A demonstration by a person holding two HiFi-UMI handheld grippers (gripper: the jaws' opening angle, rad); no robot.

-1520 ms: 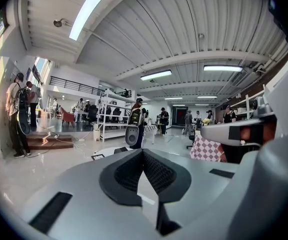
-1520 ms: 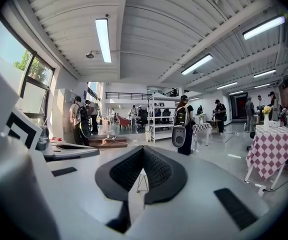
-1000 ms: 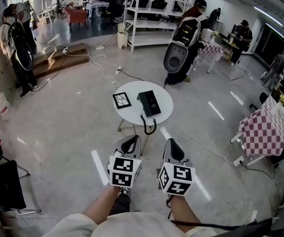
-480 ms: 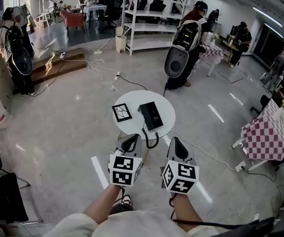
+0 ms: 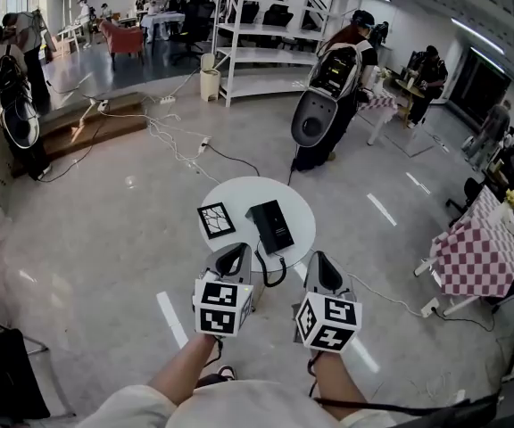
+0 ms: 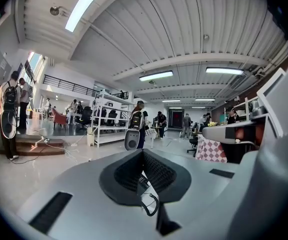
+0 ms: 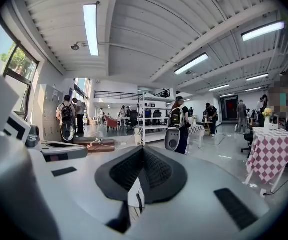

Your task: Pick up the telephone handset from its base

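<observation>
A black telephone rests on a small round white table, its handset lying on the base. Its coiled cord hangs over the table's near edge. My left gripper is shut and empty, its tip just short of that edge. My right gripper is shut and empty too, a little to the right of the table. In the left gripper view the left gripper has its pads together, and the cord shows below them. The right gripper looks the same in its own view.
A square marker card lies on the table left of the phone. A person with a large backpack device stands beyond the table. Cables run across the floor. White shelves stand behind; a chequered table stands at the right.
Both grippers have come forward toward the round table, which now lies closer in view. Their jaws have stayed shut.
</observation>
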